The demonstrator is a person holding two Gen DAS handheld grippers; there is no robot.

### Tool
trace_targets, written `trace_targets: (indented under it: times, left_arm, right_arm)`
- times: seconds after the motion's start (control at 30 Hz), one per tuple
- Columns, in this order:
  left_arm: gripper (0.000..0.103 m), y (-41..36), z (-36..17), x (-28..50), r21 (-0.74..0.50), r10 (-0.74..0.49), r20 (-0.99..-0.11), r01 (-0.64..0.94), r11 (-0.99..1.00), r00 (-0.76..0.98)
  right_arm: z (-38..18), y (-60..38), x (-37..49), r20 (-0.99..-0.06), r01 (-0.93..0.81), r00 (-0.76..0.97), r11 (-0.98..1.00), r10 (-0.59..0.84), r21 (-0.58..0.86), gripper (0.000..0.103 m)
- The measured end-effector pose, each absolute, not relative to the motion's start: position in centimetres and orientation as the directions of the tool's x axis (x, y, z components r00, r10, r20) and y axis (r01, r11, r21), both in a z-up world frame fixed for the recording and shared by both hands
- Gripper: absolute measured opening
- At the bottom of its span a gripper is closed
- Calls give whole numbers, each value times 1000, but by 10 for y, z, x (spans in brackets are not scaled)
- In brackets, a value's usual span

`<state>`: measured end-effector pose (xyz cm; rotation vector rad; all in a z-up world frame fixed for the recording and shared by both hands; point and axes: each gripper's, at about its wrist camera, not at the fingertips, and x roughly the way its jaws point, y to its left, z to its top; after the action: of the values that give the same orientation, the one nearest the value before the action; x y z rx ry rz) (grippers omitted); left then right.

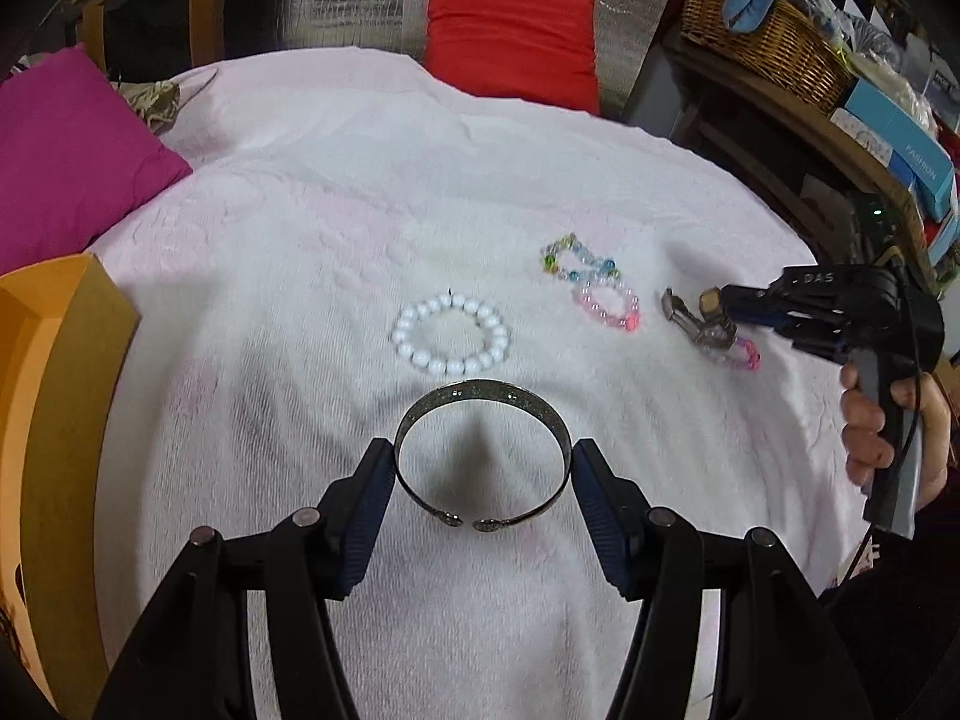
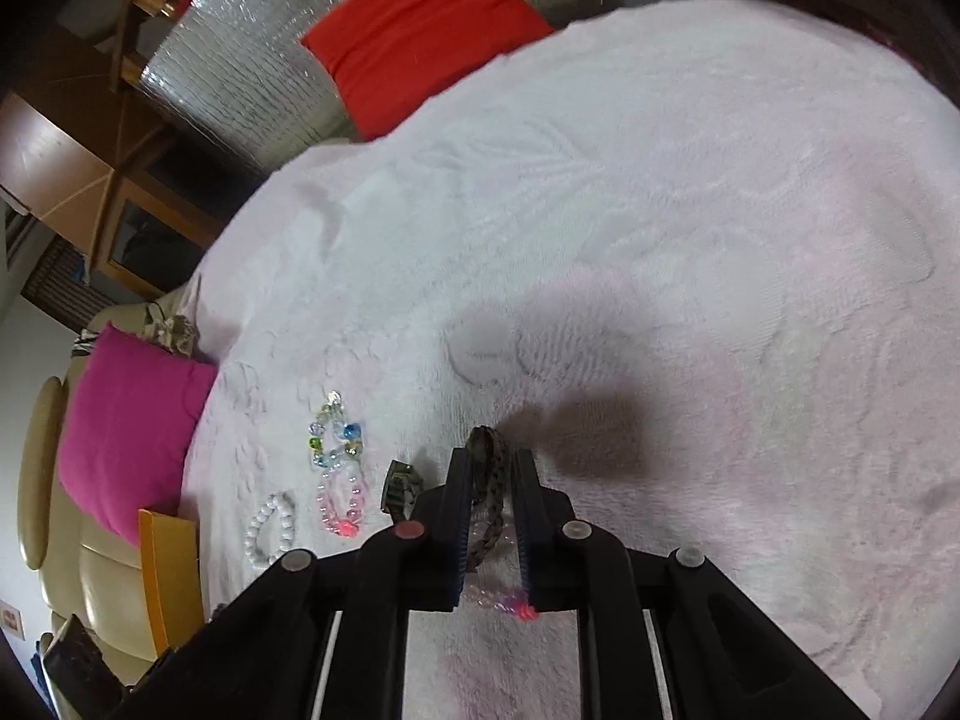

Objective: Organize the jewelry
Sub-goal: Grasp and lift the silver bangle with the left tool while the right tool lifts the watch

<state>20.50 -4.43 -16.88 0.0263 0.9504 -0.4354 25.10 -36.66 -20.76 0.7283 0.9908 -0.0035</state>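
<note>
My left gripper (image 1: pixel 483 465) is open, its blue pads on either side of a dark metal cuff bangle (image 1: pixel 480 414) lying on the white blanket (image 1: pixel 336 192). Beyond it lie a white bead bracelet (image 1: pixel 451 333), a pink bead bracelet (image 1: pixel 609 304) and a multicoloured crystal bracelet (image 1: pixel 576 258). My right gripper (image 2: pixel 492 468), also seen from the left wrist (image 1: pixel 690 309), is shut on a braided brown band (image 2: pixel 489 480) with a buckle (image 2: pixel 401 487). A pink and purple bead bracelet (image 2: pixel 510 603) lies under it.
An orange box (image 1: pixel 42 420) stands at the left edge of the blanket. A magenta cushion (image 1: pixel 66 156) and a red cushion (image 1: pixel 510 39) lie at the back. A shelf with a wicker basket (image 1: pixel 762 36) and boxes stands on the right.
</note>
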Motion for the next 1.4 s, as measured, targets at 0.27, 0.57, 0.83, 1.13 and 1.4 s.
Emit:
trace_targets:
  times: [0.27, 0.57, 0.83, 1.13, 1.4]
  left_arm:
    - [62, -52, -175, 212, -123, -315, -803, 376, 918, 506]
    - [62, -48, -171, 212, -110, -304, -788, 363, 925, 535]
    - [62, -37, -153, 208, -118, -308, -723, 329, 937, 618]
    - [62, -25, -137, 204, -98, -263, -653, 266, 959, 710]
    - [62, -25, -132, 203, -98, -268, -634, 269, 958, 725]
  right_arm:
    - [-211, -356, 264, -783, 343, 564, 789, 261, 510, 30]
    - [-204, -345, 265, -804, 331, 575, 856, 151, 397, 14]
    - [-162, -346, 239, -649, 213, 736, 843, 194, 494, 14]
    - [-127, -333, 218, -499, 93, 832, 825, 244, 558, 14]
    - [-106, -313, 209, -414, -4, 859, 813, 301, 582, 14]
